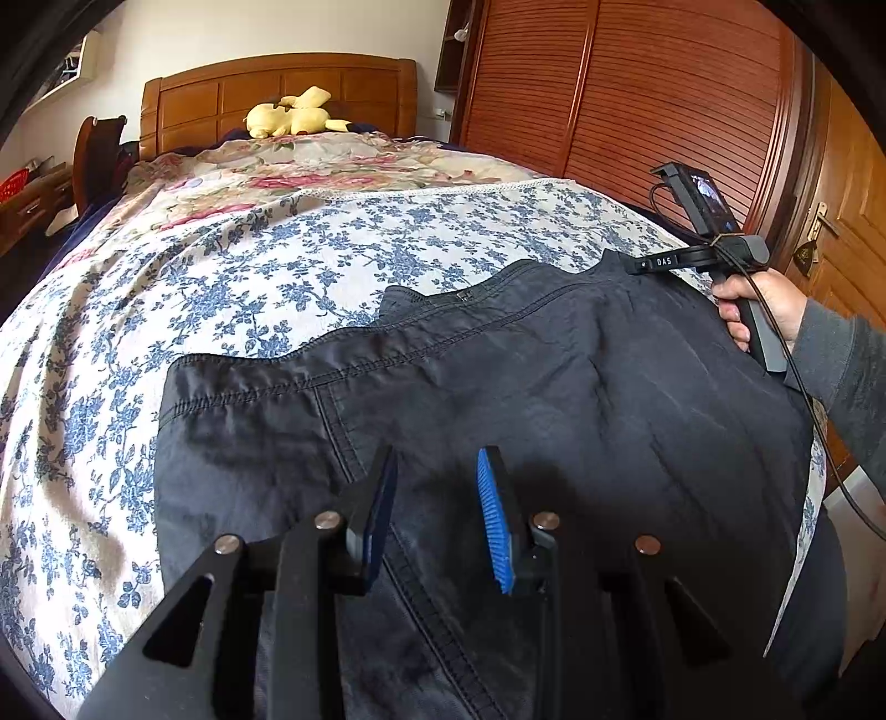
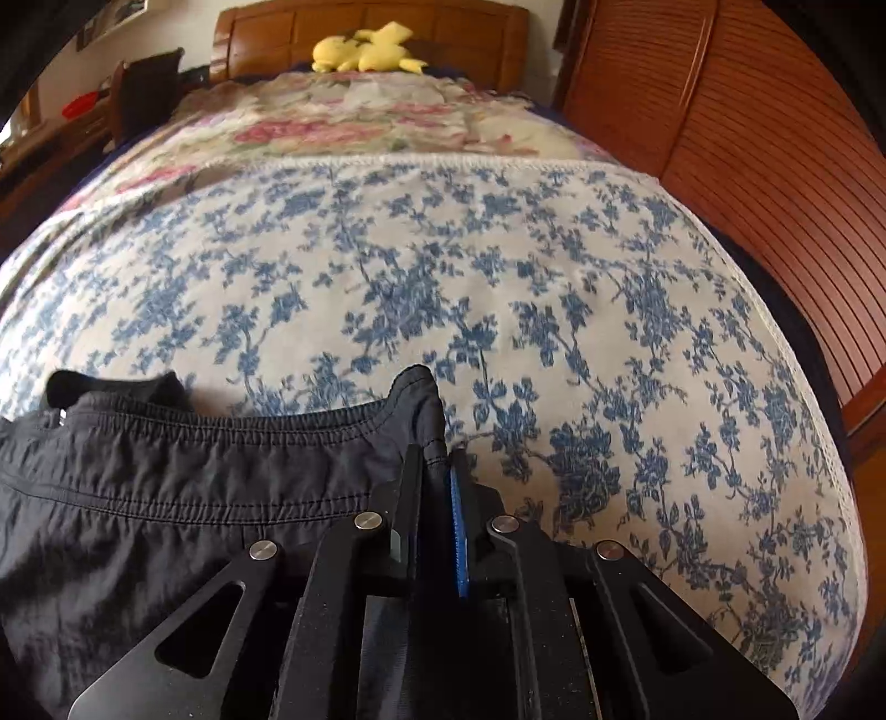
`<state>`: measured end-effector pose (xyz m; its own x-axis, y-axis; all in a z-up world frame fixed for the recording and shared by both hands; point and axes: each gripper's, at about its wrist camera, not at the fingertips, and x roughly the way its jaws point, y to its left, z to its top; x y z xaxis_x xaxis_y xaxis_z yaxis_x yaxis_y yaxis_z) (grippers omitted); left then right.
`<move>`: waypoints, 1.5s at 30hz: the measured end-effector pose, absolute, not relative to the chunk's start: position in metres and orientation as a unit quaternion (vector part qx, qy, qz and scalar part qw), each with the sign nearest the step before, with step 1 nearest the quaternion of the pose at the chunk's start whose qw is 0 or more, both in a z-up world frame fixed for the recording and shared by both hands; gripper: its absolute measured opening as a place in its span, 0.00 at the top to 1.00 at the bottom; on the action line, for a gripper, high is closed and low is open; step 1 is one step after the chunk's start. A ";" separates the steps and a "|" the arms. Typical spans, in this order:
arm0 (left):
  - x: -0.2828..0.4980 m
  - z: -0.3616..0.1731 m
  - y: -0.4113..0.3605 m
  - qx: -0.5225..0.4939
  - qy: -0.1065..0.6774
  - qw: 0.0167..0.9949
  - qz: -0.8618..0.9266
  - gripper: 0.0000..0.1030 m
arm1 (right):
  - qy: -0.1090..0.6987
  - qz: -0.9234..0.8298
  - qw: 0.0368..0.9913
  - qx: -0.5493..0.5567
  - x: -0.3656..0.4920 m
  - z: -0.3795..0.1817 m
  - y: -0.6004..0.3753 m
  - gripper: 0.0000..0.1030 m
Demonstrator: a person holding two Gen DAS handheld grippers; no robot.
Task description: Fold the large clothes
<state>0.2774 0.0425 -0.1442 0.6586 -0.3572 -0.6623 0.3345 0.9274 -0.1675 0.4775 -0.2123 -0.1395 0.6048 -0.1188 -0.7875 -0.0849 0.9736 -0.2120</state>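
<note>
A large black garment [image 1: 554, 376] with stitched seams lies spread on the blue-flowered bed sheet [image 1: 277, 266]. My left gripper [image 1: 437, 459] hovers over its near part; its jaws stand apart, the blue pad [image 1: 495, 520] bare, and the cloth lies flat beneath them. In the right wrist view the garment [image 2: 166, 487] shows its gathered elastic edge, and my right gripper [image 2: 436, 451] is shut on its right corner, with cloth pinched between the fingers. The left wrist view shows the right gripper [image 1: 634, 266] at the garment's far right corner, held by a hand [image 1: 758, 304].
The sheet [image 2: 498, 277] reaches far ahead to a pink-flowered quilt [image 2: 332, 127] and a yellow plush toy [image 2: 365, 52] by the wooden headboard [image 1: 277, 88]. A slatted wooden wardrobe [image 1: 637, 83] runs close along the bed's right side. A chair [image 1: 99, 149] stands at the far left.
</note>
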 end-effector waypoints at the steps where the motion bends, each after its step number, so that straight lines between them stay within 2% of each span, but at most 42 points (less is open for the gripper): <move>1: 0.277 -0.144 0.043 -0.015 0.367 0.911 -0.190 0.73 | 0.443 -0.011 0.889 -0.117 0.476 -0.140 -0.211 0.91; 5: 0.278 -0.144 0.043 -0.014 0.366 0.911 -0.191 0.73 | 0.432 -0.015 0.892 -0.130 0.461 -0.132 -0.203 0.73; 7: 0.278 -0.144 0.043 -0.014 0.366 0.910 -0.191 0.73 | 0.417 -0.005 0.898 -0.139 0.447 -0.127 -0.195 0.53; 8: 0.278 -0.144 0.043 -0.014 0.367 0.910 -0.191 0.73 | 0.409 0.008 0.901 -0.145 0.437 -0.124 -0.188 0.51; 21: 0.273 -0.142 0.036 0.001 0.369 0.914 -0.168 0.73 | 0.408 0.170 0.872 -0.209 0.296 -0.133 -0.106 0.49; 35: 0.204 -0.116 0.008 0.018 0.333 0.928 -0.165 0.73 | 0.410 0.243 0.861 -0.177 0.216 -0.128 -0.111 0.49; 40: 0.170 -0.116 0.005 0.001 0.325 0.931 -0.166 0.73 | 0.424 0.248 0.852 -0.183 0.207 -0.150 -0.108 0.49; 45: 0.147 -0.114 -0.005 0.001 0.334 0.928 -0.166 0.73 | 0.426 0.247 0.859 -0.142 0.208 -0.169 -0.118 0.48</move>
